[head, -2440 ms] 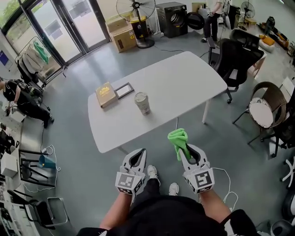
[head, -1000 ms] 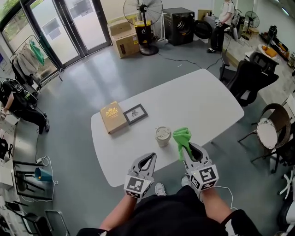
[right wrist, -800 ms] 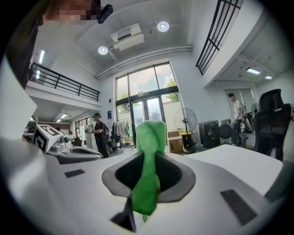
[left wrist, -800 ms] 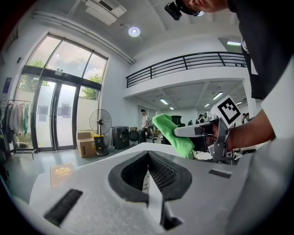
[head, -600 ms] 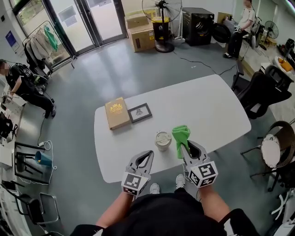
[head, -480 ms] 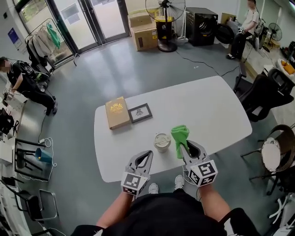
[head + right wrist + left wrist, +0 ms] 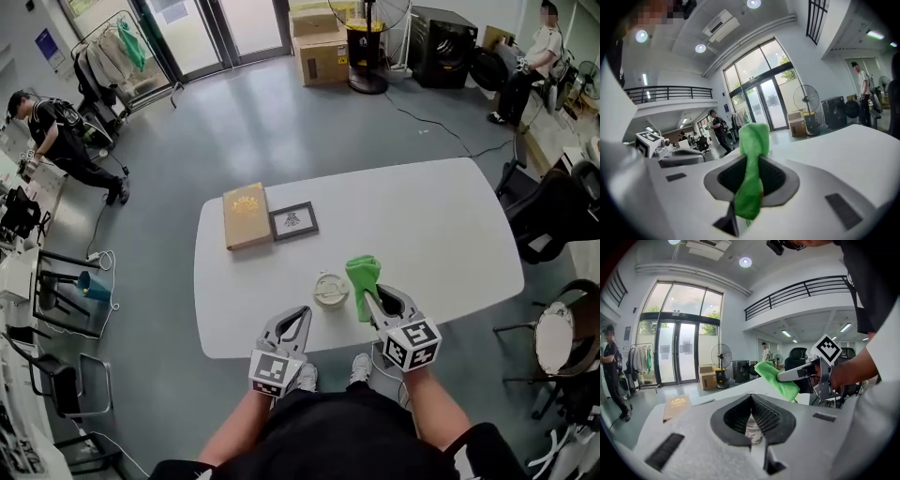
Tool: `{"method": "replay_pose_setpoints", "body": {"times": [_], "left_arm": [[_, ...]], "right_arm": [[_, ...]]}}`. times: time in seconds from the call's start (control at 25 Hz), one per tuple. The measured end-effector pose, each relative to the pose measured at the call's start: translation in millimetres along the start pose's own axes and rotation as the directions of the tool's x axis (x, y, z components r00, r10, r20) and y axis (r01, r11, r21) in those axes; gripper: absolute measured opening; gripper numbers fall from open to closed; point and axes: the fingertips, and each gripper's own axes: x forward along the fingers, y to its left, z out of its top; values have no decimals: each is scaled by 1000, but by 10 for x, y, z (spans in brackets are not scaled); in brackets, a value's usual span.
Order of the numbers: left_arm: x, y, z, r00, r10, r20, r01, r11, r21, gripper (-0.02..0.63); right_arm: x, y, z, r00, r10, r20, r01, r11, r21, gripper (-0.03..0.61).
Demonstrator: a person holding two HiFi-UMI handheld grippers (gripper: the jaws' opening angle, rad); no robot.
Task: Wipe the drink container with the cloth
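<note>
Left gripper: jaws pressed together, nothing between them. Right gripper: jaws pinching the green cloth, which rises past the tips. Beyond, the drink container stands upright, long axis vertical, by the table's near edge, just left of the cloth.

Black short-sleeved shirt, white shoes, pale grey left tongs and right tongs with square-marker cubes.

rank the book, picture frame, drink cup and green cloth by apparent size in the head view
1. book
2. picture frame
3. green cloth and drink cup: they look alike. The cloth is held nearer the camera, so I can't rank them.
</note>
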Motion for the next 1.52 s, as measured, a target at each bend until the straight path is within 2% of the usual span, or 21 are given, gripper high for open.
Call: {"method": "replay_pose_setpoints", "body": {"times": [0.24,0.56,0.68,0.84,0.96,1.2,1.52], "left_arm": [[36,13,-80,997,69,-31,-70,997,-26,9],[-5,2,-256,988,130,-84,-134,990,-45,9],[24,-22,-304,985,142,-100,-146,989,-29,9],[68,-62,-388,981,152,-123,-157,987,-31,9],[71,-89,-462,977,158,-141,-164,986,-37,9],[67,-134,-559,972,172,-159,-182,982,-51,9],[-38,-160,-751,963,187,-196,-205,976,-72,9]], "right_arm": [[186,-167,-198,996,69,-56,-63,991,114,84],[424,-283,-425,972,193,-137,-147,946,291,84],[499,-285,-516,954,249,-167,-179,919,350,84],[580,-251,-652,921,337,-192,-224,866,448,84],[639,-252,-752,907,366,-208,-231,845,482,84],[744,-301,-940,890,365,-275,-211,862,461,86],[919,-357,-1222,874,302,-381,-138,906,400,86]]}}
